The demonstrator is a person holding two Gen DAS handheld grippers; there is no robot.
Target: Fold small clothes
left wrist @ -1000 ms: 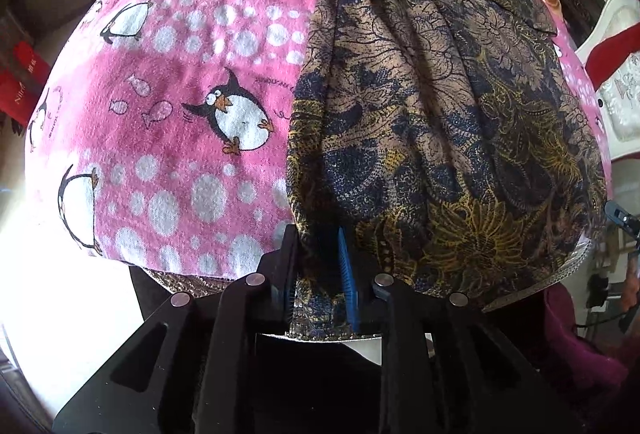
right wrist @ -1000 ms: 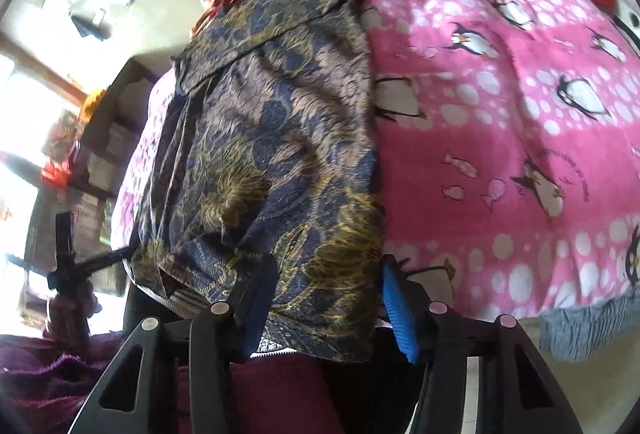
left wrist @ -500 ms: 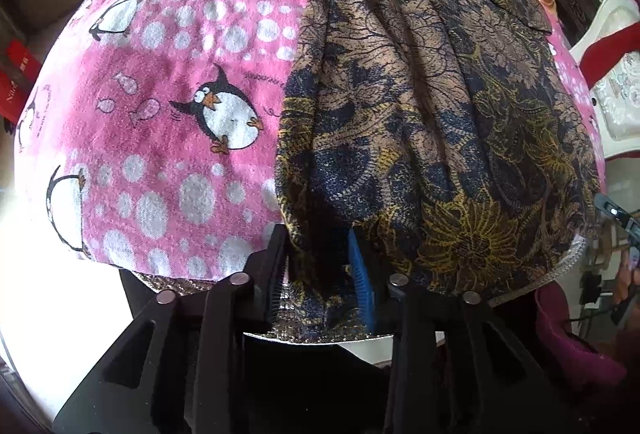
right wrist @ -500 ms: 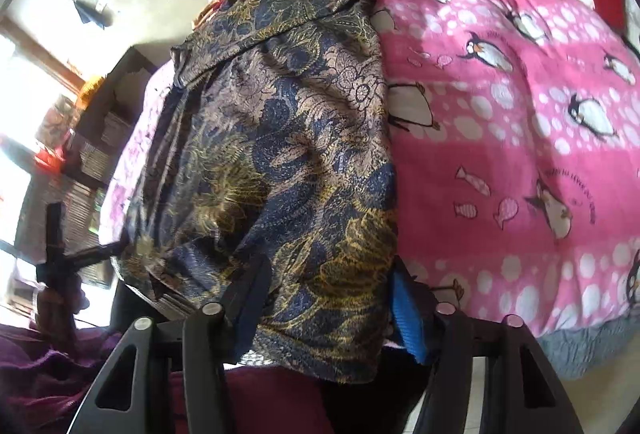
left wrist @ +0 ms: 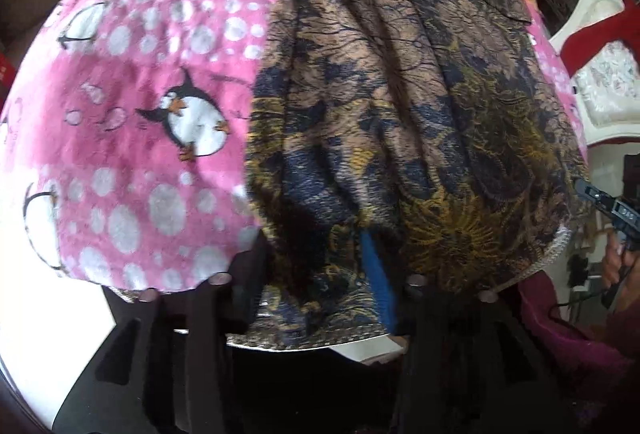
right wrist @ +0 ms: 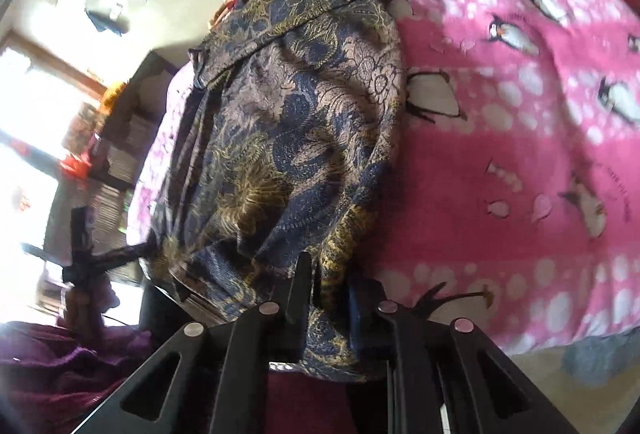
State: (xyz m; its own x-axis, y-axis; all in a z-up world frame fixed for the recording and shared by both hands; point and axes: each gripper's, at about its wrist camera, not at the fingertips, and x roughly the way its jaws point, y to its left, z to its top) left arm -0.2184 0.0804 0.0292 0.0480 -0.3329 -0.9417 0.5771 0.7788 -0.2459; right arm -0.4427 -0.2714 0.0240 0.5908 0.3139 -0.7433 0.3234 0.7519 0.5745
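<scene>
On the pink penguin blanket (left wrist: 132, 121): patterned shirt (left wrist: 400, 105), lengthwise fold done, crosswise fold left. Left claw (left wrist: 320, 270) opening, loose around the hem. Right claw (right wrist: 326, 290) closing, pinching the other hem corner.

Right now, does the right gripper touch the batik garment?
Touching. In the right wrist view the right gripper is closing, with a fold of the batik garment pinched between its fingers.

no text can be read for certain. the pink penguin blanket (right wrist: 520, 161) bears small curved lettering near its right edge, too blurred to read.
</scene>
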